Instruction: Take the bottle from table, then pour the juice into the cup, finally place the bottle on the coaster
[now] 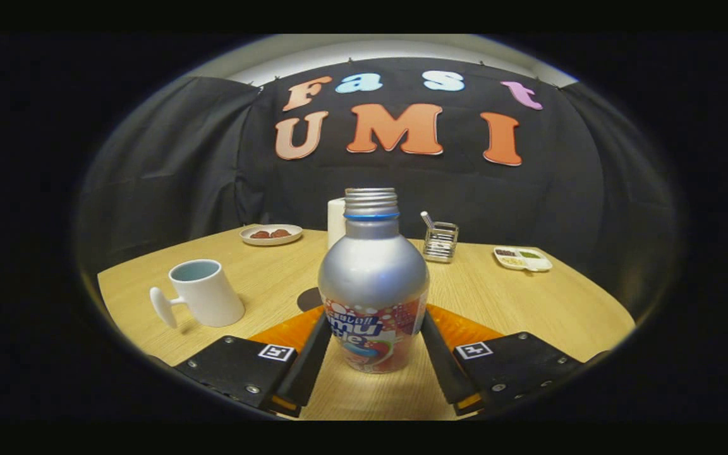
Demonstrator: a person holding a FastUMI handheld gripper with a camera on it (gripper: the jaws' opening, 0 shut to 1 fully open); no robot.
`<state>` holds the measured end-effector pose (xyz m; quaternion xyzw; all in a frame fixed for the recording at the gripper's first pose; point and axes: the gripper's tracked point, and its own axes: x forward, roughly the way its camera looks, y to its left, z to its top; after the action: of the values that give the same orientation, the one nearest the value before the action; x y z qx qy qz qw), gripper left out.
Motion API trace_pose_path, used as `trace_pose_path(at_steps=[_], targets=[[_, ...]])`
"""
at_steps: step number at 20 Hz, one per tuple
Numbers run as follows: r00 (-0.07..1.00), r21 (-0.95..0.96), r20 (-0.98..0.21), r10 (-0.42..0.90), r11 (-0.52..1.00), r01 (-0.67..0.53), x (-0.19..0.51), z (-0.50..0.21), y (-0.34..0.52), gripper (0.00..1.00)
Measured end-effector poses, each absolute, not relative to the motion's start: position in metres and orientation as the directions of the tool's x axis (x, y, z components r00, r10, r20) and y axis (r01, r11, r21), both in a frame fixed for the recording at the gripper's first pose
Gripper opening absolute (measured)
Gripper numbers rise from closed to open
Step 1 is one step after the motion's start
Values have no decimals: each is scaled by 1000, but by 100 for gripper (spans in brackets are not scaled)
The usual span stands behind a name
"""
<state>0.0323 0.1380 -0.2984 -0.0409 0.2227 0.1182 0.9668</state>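
Currently step one: tongs (373, 344) pinch the uncapped bottle (373, 284) upright on the surface (528, 303) at lower centre; next, lift and tilt it over the cup (203, 292) at its left.

1. The bottle (373, 297) stands upright on the table (528, 303), between the gripper (373, 354) fingers, which touch its sides.
2. The cup (205, 292) sits left of it.
3. The coaster (308, 299) lies just behind it.
4. A plate (271, 234) and rack (440, 241) sit farther back.

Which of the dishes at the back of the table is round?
The small white plate beyond the mug, holding reddish-brown pieces. The other dish, past the wire holder, is oblong with compartments.
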Motion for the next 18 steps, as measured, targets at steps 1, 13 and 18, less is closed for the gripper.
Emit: trace_pose_path(at_steps=[1, 13, 18], targets=[[878, -63, -433, 203, 965, -255, 34, -294, 140, 78], [911, -429, -395, 113, 855, -292, 58, -275, 162, 77], [930, -601, -356, 95, 738, -306, 63, -266, 174, 77]])
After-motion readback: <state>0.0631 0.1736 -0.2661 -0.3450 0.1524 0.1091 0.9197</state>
